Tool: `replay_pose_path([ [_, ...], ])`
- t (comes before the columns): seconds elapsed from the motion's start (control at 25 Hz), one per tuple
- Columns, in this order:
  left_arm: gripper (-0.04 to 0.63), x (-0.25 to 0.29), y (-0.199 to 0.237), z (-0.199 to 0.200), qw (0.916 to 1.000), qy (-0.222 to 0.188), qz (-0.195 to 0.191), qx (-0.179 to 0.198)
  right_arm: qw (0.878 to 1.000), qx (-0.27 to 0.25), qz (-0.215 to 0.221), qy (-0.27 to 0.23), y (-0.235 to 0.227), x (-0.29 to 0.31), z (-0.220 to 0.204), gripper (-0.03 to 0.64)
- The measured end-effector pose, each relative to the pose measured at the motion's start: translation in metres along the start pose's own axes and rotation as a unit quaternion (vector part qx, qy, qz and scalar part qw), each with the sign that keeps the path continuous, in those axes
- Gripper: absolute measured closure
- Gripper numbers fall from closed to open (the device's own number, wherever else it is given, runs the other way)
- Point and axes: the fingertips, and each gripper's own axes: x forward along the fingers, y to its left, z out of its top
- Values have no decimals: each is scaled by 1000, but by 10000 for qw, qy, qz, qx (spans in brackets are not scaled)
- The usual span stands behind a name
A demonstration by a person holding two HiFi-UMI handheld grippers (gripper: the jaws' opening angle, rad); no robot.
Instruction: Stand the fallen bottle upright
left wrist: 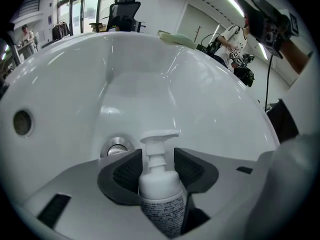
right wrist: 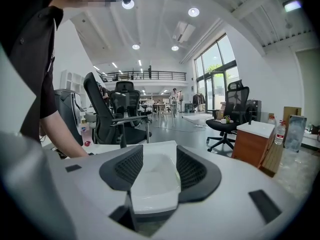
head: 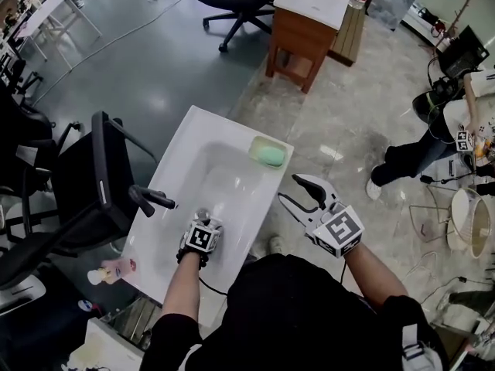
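Observation:
In the left gripper view a white pump bottle [left wrist: 159, 186] lies lengthwise between the dark pads, with its pump head [left wrist: 159, 136] pointing toward the drain [left wrist: 117, 146] of the white sink [left wrist: 165, 89]. My left gripper [left wrist: 157, 166] is shut on the bottle's shoulder. In the head view the left gripper [head: 199, 242] points steeply down into the basin and hides the bottle. My right gripper [head: 298, 195] hangs open and empty beside the right rim of the sink [head: 232, 141]. Its own view shows the right gripper [right wrist: 155, 166] with only the sink's corner between its jaws.
A green soap bar [head: 268, 154] lies at the sink's far right corner. A black faucet [head: 151, 198] stands on the left rim, and a pink bottle [head: 116, 269] lies near the left front corner. A black office chair [head: 93, 184] is at the left. A person [head: 433, 141] sits at the right.

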Motion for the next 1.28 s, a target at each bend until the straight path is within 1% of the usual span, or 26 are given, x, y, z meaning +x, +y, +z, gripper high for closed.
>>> replay_pose_path([
  [0.16,385,-23,-3,15,9986,-432,222,231,9999,16,86,-110,0,3,4,397],
  [0.32,390,-57,-12,39,9922,-1050,479,472,9995,97,226,-181,1,5,4,402],
  [0.44,411,-82,-18,57,9840,-1608,697,322,9992,111,334,-212,-1,4,4,405],
  [0.48,460,-90,-18,62,9804,-1790,787,256,9990,117,368,-229,-1,5,4,405],
  [0.52,494,-96,-19,65,9768,-1950,867,196,9988,127,400,-247,-1,5,4,405],
  [0.6,494,-103,-19,70,9712,-2182,955,62,9985,148,446,-282,-1,6,4,407],
  [0.64,494,-104,-19,70,9698,-2233,983,12,9984,146,465,-299,0,6,4,407],
  [0.76,494,-106,-25,69,9689,-2237,1056,-4,9979,116,526,-353,1,4,7,407],
  [0.84,494,-111,-29,73,9663,-2343,1058,-116,9976,112,546,-399,-1,1,9,408],
  [1.0,494,-129,-28,91,9542,-2762,1072,-428,9972,138,521,-528,-6,-3,11,408],
  [1.28,494,-161,-33,145,9322,-3384,1167,-542,9959,178,464,-760,-25,-19,15,408],
])
